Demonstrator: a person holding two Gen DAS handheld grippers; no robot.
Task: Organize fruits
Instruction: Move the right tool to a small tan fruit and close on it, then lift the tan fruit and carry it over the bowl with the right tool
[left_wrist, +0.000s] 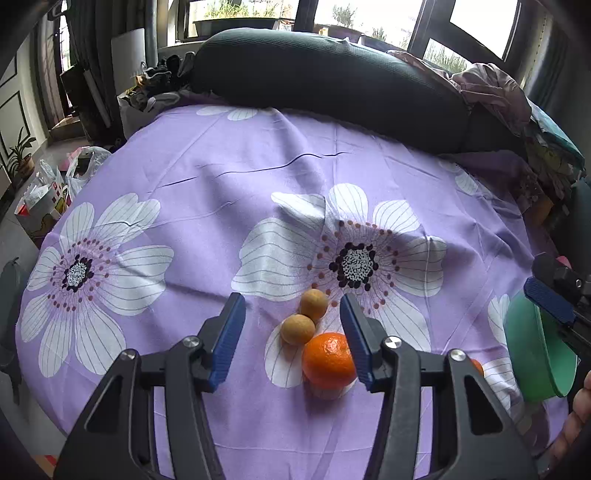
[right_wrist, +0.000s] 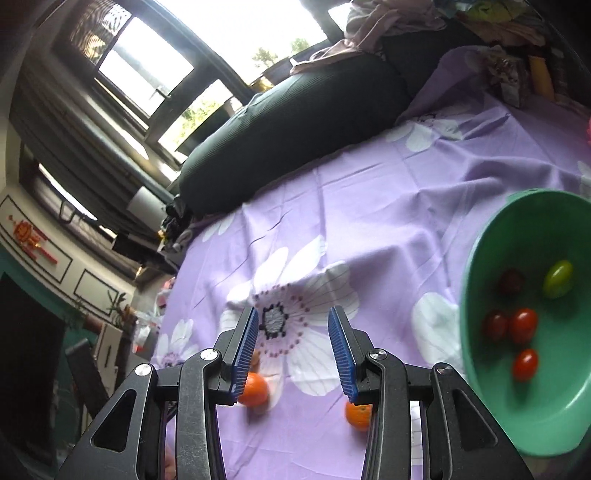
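Observation:
On the purple flowered sheet lie an orange tangerine and two small tan round fruits. My left gripper is open, low over them, its right finger beside the tangerine. A second tangerine lies by my right gripper's right finger; the first tangerine also shows in the right wrist view. My right gripper is open and empty. A green bowl at the right holds several cherry tomatoes and a green one.
A long dark bolster pillow lies across the far side of the bed. Crumpled clothes are piled at the far right. Bags and a plant stand on the floor to the left. Windows are behind.

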